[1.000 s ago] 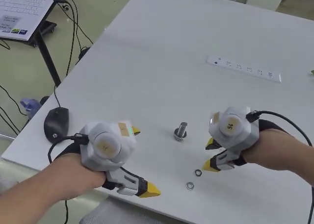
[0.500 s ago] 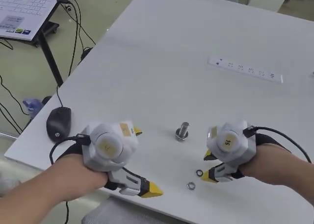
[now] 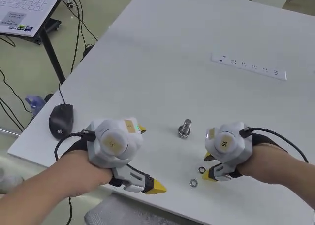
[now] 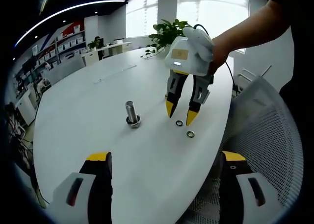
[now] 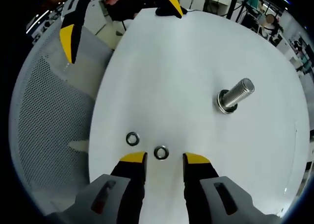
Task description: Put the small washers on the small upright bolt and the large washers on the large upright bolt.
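The person is working on the pick-up step. The right hand-held gripper [image 5: 165,158] is pointing down at the bench [image 3: 172,62] with its jaws apart, straddling one washer [image 5: 161,152] that is lying flat between the yellow tips. Nothing is being gripped yet. A second washer [image 5: 132,138] is lying just beside the first, slightly nearer and to the left in the head view, outside the jaws. An upright bolt [image 3: 185,129] is standing close by, a little farther from the person and to the left of the right hand-held gripper. A ring [image 5: 223,104] is sitting at its foot, though I cannot tell whether that is a washer already placed or part of the bolt. The left hand-held gripper [image 3: 149,158] is hovering at the near left, jaws spread wide and carrying nothing.

Judging from this, the next move is calling for the right jaws to close squarely on the thin washer without sliding it or nudging its neighbour. The washer then needs lifting and its hole lining up over the bolt's tip. Whether these washers are matching this bolt's size is not clear from here.
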A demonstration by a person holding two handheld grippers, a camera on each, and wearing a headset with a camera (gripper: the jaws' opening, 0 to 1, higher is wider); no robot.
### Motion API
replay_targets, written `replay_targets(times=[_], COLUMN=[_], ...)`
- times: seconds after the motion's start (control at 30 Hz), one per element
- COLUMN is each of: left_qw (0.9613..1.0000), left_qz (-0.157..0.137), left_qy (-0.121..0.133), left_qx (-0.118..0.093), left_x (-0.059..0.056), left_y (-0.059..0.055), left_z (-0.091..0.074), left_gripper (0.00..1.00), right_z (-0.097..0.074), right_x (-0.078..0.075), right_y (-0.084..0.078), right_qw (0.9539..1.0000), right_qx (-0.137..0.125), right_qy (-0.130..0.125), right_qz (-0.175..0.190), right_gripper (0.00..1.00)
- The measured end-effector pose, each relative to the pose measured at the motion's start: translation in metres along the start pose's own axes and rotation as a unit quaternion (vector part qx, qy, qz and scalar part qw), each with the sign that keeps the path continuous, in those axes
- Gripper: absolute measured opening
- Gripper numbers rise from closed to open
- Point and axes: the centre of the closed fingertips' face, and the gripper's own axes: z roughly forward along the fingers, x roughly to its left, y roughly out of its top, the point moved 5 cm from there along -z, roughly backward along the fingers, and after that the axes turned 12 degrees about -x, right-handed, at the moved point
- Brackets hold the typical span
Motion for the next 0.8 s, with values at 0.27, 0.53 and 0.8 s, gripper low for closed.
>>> replay_targets(times=[0.27,0.53,0.8], left_qw=[1.0000,1.0000,1.0000], left_qz=[-0.001,0.000,0.002], left_qy=[0.003,0.001,0.000], left_qx=[0.002,0.002,0.004], left_x=[0.0018,-0.0016,-0.0050], left_y=[-0.0015,-0.0012,-0.0016], left_z=[-0.0024,-0.0018,-0.0018], left_gripper=[0.89,0.88,0.87], right_z=[0.0007,0.0013,0.0026], right_x=[0.0018,0.0060,0.0080], right_y=[-0.0013,-0.0010,0.0008], right_qw=[0.9999,0.9998,0.9997], right_qx=[0.002,0.004,0.012], right_qy=[-0.005,-0.004,-0.008], right_qz=[-0.013,-0.021,-0.022], right_gripper=[0.26,0.21,0.15])
